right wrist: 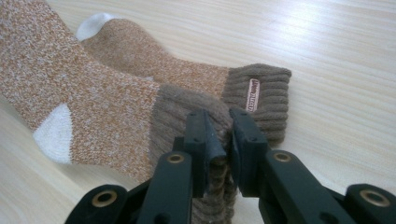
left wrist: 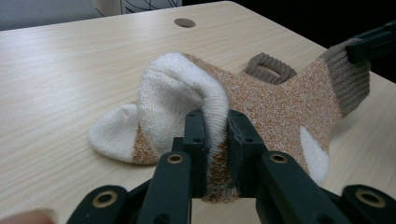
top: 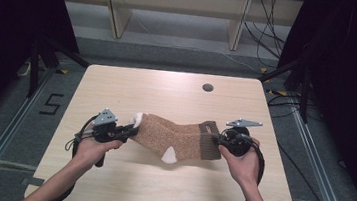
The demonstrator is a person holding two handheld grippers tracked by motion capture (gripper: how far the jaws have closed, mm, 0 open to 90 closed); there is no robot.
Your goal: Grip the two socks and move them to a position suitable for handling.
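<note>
A: Pale wood counter point(top: 177, 93), round cable hole point(top: 208, 87) near its far edge. Item listed?

B: One orange-flecked sock point(top: 175, 136), white toe and heel, brown ribbed cuff, stretched between both grippers over the counter's middle. A second matching sock point(right wrist: 154, 60) lies on the counter just behind it.

A: Left hand-held gripper point(left wrist: 217, 140)?

B: Jaws clamped on the white toe end, fabric bunched between the pads.

A: Right hand-held gripper point(right wrist: 219, 140)?

B: Jaws pinched on the brown cuff, ribbing squeezed between them.

A: The second sock's cuff?

B: Flat on the counter, small woven label point(right wrist: 252, 94) facing up.
</note>
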